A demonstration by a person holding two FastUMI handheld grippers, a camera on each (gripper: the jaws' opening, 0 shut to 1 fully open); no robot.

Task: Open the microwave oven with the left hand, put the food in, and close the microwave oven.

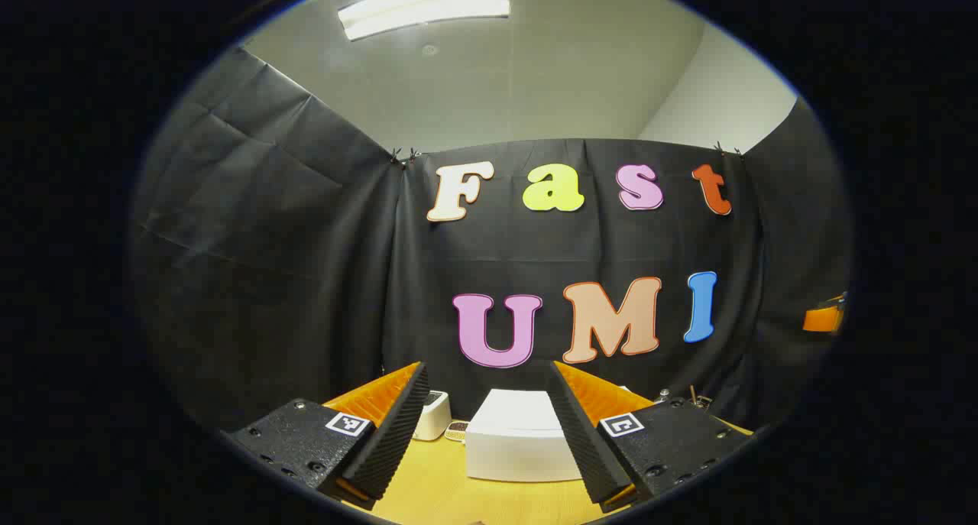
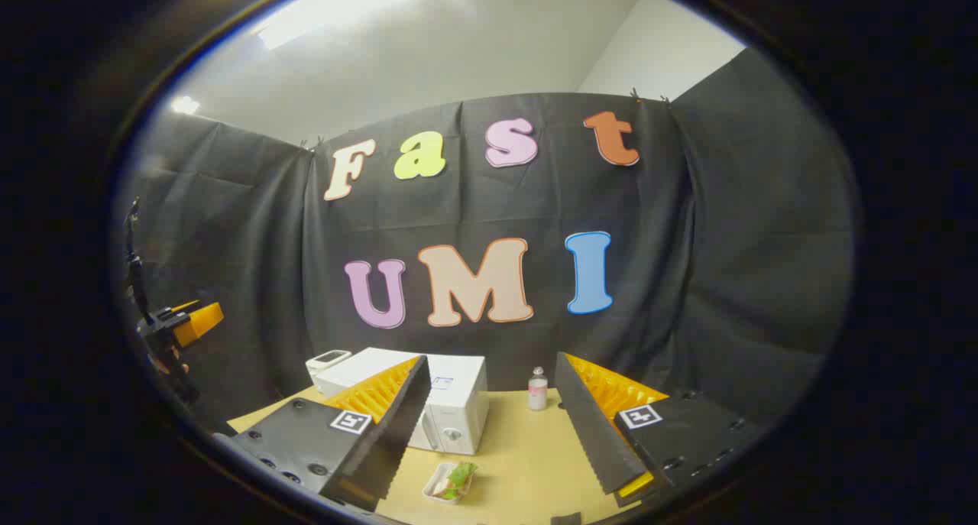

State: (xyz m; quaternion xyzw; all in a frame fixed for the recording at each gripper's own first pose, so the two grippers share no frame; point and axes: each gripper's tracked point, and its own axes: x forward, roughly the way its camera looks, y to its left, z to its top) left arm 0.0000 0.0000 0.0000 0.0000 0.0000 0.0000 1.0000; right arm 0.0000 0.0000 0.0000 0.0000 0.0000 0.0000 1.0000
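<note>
The white microwave oven [image 1: 519,437] stands on the wooden table [image 1: 451,494], its door closed as far as I can see. My left gripper [image 1: 489,433] is open above the table, its fingers framing the oven from a distance. In the right gripper view the microwave [image 2: 451,410] sits left of centre, with the food [image 2: 452,481], a small white tray of greens, on the table in front of it. My right gripper [image 2: 489,433] is open and holds nothing. The other gripper [image 2: 187,322] hangs at the far left.
A small white device [image 1: 433,414] stands left of the oven, with a small keypad-like item [image 1: 456,431] beside it. A small bottle with a pink label [image 2: 538,390] stands right of the microwave near the cloth wall. Another orange gripper part [image 1: 825,317] shows at the far right.
</note>
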